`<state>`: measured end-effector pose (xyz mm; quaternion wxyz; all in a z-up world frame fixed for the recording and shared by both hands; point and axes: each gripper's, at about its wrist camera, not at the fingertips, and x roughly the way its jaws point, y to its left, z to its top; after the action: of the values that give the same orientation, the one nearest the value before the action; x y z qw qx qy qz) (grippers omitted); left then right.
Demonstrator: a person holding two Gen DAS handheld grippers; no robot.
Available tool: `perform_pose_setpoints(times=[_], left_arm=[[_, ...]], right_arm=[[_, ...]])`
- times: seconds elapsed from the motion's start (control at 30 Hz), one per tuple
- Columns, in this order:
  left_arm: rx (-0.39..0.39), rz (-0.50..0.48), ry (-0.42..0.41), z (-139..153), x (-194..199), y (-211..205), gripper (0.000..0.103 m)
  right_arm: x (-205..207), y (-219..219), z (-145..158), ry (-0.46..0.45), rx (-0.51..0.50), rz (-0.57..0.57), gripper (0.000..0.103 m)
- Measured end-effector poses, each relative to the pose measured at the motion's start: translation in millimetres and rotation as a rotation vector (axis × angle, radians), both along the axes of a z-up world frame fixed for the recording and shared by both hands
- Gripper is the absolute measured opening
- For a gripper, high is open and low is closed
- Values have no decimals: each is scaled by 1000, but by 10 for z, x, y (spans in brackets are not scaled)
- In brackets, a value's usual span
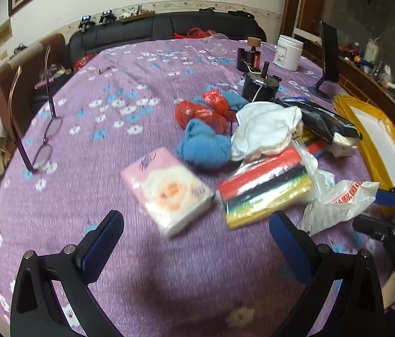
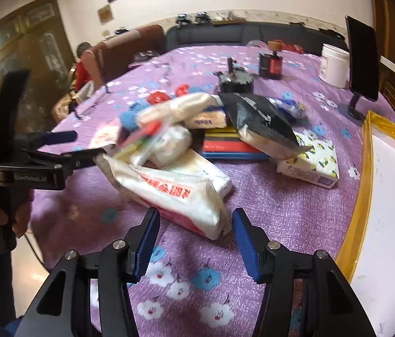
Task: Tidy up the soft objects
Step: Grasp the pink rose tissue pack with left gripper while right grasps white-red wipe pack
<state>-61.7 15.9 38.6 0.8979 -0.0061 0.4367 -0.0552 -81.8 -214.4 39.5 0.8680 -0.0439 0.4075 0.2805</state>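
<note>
A heap of soft things lies on the purple flowered cloth (image 1: pixel 152 90): a pink tissue pack (image 1: pixel 169 191), a blue knit piece (image 1: pixel 203 143), a red plastic bag (image 1: pixel 206 109), a white cloth (image 1: pixel 264 129), a roll pack in red, black and yellow (image 1: pixel 264 188), and a white printed bag (image 1: pixel 340 202), which also shows in the right wrist view (image 2: pixel 180 193). My left gripper (image 1: pixel 194 241) is open and empty just short of the pink pack. My right gripper (image 2: pixel 194 241) is open, close in front of the white printed bag. A black snack bag (image 2: pixel 259 120) and a lemon-print tissue pack (image 2: pixel 312 160) lie behind.
A white box with a yellow taped rim (image 2: pixel 365 174) stands at the right. Eyeglasses (image 1: pixel 46 140) lie on the left of the cloth. Black motors (image 1: pixel 259 84), a white jar (image 1: pixel 288 52) and a phone on a stand (image 1: pixel 328 59) stand at the back.
</note>
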Motion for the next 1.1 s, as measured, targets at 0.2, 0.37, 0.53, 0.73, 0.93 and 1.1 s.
perform_pose_setpoints(times=[0.2, 0.37, 0.53, 0.73, 0.93, 1.1], left_arm=[[-64, 77, -16, 9, -33, 258, 103], [-78, 144, 39, -4, 179, 411, 103], [-155, 202, 121, -123, 439, 370, 103], [-21, 230, 132, -258, 620, 178, 80], [-15, 221, 114, -227, 491, 292, 53], [10, 203, 110, -223, 346, 341, 54]], right_arm=[[-147, -11, 100, -54, 10, 67, 59], [-124, -93, 101, -44, 53, 55, 66], [-143, -103, 123, -55, 64, 51, 66], [-146, -41, 128, -86, 15, 92, 66], [28, 68, 8, -84, -31, 114, 66], [90, 200, -125, -52, -43, 148, 64]])
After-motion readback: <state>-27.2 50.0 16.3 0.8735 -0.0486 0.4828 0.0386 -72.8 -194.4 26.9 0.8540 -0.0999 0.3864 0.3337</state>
